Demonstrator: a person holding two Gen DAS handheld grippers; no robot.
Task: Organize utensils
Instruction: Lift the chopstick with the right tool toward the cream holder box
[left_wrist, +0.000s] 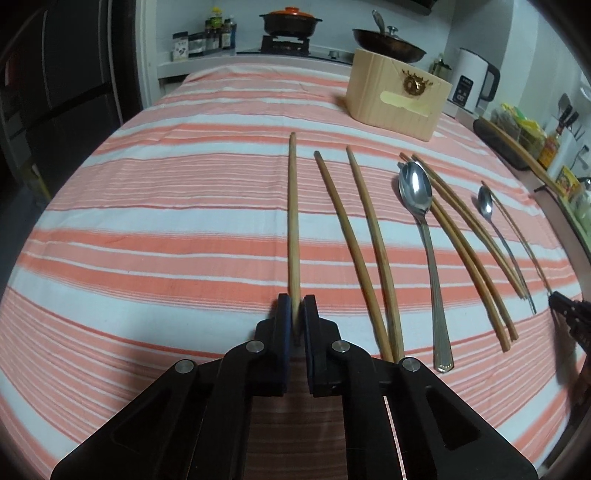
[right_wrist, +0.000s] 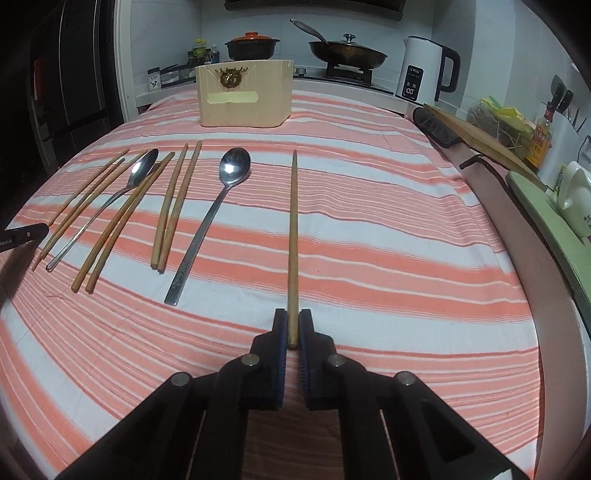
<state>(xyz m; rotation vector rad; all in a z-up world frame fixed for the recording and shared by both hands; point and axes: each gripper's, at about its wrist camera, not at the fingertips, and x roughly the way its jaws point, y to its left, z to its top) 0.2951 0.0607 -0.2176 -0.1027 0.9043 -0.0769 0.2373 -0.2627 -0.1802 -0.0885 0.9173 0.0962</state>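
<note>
I held one chopstick clamped at its near end in my left gripper and another likewise in my right gripper, both pointing ahead toward the box, probably to pair them beside the sorted spoons.

A: Surface?
B: Table under an orange-and-white striped cloth. Pale wall behind.

A: Rear counter?
B: Gas hob with a black clay pot, orange lid, and a dark lidded wok; white electric kettle beside; spice jars.

A: Left?
B: Dark tall refrigerator.
</note>
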